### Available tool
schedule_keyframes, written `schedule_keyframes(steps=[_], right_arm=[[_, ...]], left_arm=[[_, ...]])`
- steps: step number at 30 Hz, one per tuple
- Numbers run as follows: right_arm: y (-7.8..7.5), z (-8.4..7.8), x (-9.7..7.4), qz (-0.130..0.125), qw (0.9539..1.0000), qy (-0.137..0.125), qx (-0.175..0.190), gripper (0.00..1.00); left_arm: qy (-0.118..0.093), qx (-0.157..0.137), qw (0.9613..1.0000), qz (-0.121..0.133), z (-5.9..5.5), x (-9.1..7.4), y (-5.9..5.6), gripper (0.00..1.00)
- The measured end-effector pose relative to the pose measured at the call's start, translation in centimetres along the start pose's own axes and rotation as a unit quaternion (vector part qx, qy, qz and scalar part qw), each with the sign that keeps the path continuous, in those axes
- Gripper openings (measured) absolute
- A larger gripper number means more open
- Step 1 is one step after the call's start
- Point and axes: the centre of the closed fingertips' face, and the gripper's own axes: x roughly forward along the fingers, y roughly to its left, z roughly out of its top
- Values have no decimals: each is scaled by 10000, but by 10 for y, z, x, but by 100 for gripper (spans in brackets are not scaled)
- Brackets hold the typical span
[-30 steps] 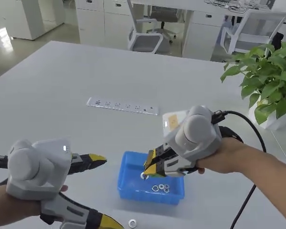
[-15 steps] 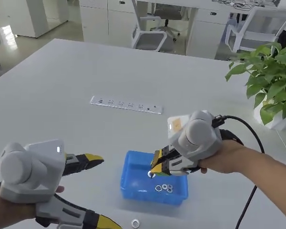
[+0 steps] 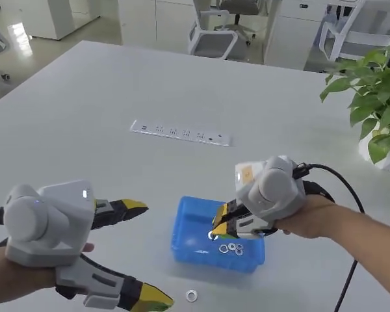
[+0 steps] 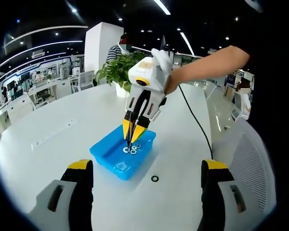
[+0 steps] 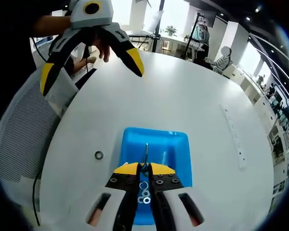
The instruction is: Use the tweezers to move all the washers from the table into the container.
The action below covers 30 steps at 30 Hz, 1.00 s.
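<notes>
My right gripper [image 3: 222, 225] is shut on thin metal tweezers [image 5: 146, 153], which point down into the blue container [image 3: 190, 242]. A pale ring shows at the tweezers' tip in the head view. Three washers [image 3: 231, 248] lie together inside the container, under the right gripper's jaws [image 5: 144, 193]. One washer [image 3: 192, 296] lies on the white table just in front of the container, also seen from the grippers [image 4: 155, 178] [image 5: 99, 155]. My left gripper [image 3: 140, 255] is held wide open to the left of the container, with nothing between its yellow-tipped jaws.
A white power strip [image 3: 181, 134] lies on the table [image 3: 104, 84] beyond the container. A potted plant [image 3: 372, 97] stands at the right edge. The right gripper's black cable [image 3: 348, 195] trails over the arm. Office chairs and desks stand past the table's far side.
The head camera has shifted a little. The right gripper stays over the container with the tweezers, and the left gripper stays open beside it.
</notes>
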Motion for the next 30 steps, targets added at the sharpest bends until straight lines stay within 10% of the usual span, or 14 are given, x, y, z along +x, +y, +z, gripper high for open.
schedule_keyframes(steps=[30], right_arm=[[2,-17,19,82,9999,116,33,8]], left_arm=[[42,-9,10000,-15,-5,2,5,95]])
